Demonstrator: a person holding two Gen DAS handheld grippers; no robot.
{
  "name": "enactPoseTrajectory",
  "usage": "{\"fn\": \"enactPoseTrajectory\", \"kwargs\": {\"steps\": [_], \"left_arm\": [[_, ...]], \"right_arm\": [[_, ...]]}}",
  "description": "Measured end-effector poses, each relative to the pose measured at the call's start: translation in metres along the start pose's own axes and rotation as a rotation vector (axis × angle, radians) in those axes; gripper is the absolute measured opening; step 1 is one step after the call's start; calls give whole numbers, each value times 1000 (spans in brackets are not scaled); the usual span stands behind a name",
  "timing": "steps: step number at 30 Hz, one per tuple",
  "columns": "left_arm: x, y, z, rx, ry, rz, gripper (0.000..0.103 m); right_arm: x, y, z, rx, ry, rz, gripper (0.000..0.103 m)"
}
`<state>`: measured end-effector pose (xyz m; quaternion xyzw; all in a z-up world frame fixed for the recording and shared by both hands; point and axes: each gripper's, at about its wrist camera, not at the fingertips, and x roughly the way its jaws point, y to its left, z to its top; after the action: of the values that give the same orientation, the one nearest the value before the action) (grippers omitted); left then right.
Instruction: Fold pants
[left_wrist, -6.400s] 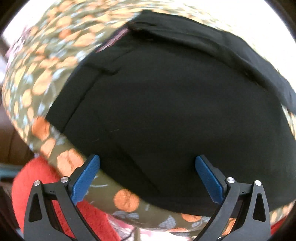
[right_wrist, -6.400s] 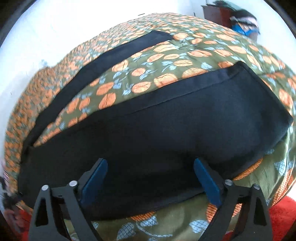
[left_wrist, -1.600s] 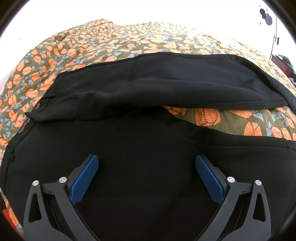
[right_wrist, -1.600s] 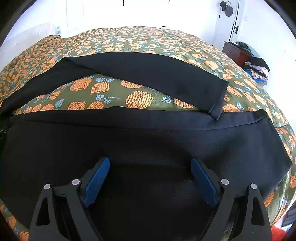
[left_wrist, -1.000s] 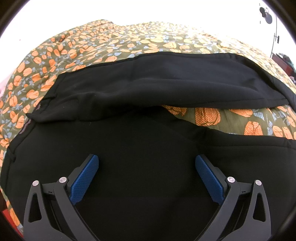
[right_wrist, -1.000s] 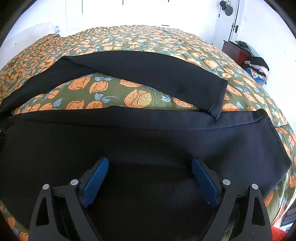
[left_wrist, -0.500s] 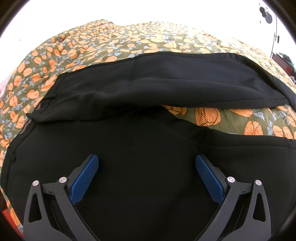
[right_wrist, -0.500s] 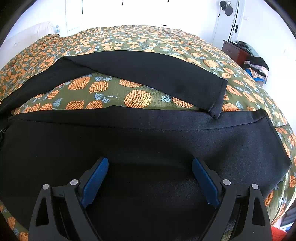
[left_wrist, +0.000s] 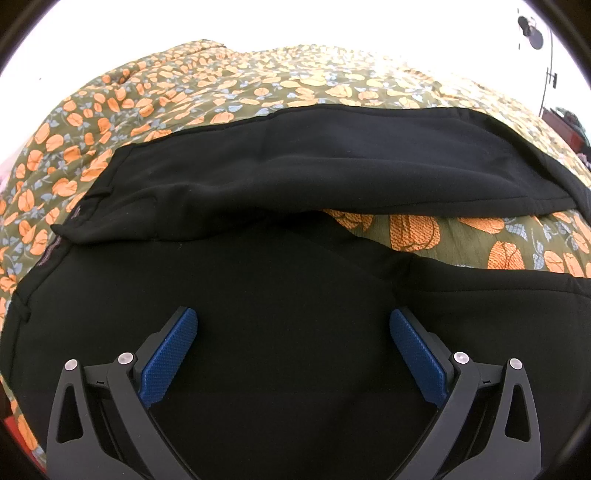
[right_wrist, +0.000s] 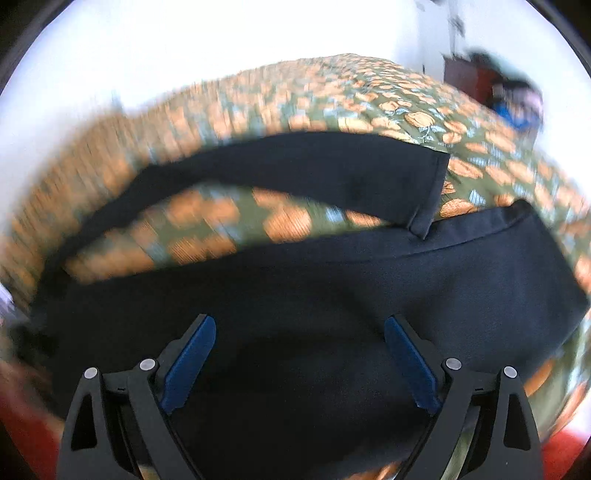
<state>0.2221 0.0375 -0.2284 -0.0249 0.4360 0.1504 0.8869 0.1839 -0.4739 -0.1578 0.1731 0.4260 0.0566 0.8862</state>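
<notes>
On the floral bedspread (left_wrist: 258, 92) the black pants (left_wrist: 280, 288) lay spread flat, waist at the left and the two legs running off to the right with a strip of bedspread showing between them. Your left gripper (left_wrist: 293, 325) hovered over the seat area, jaws wide apart and gripping nothing. Your right gripper (right_wrist: 299, 332) hung over the near leg, released too, its view blurred.
</notes>
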Motion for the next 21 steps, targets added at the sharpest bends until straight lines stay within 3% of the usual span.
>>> {"fn": "enactPoseTrajectory", "kwargs": {"steps": [4, 6, 9, 11, 13, 16, 19, 20, 21], "left_arm": [[1, 0, 0, -1, -2, -1, 102], [1, -1, 0, -1, -2, -1, 102], [1, 0, 0, 0, -4, 0, 102], [1, -1, 0, -1, -4, 0, 102], [1, -1, 0, -1, -3, 0, 102], [1, -1, 0, -1, -4, 0, 102], [1, -1, -1, -2, -6, -1, 102], [1, -1, 0, -2, -8, -1, 102], [1, -1, 1, -2, -8, -1, 102]], "right_arm": [[-8, -45, 38, 401, -19, 229, 91], [6, -61, 47, 599, 30, 355, 90], [42, -63, 48, 782, 135, 488, 90], [66, -61, 47, 836, 190, 452, 88], [78, -63, 58, 813, 125, 391, 88], [88, -79, 68, 810, 34, 201, 81], [89, -92, 61, 866, -15, 90, 44], [88, -92, 61, 849, -20, 53, 27], [86, -91, 63, 815, -29, 24, 16]]}}
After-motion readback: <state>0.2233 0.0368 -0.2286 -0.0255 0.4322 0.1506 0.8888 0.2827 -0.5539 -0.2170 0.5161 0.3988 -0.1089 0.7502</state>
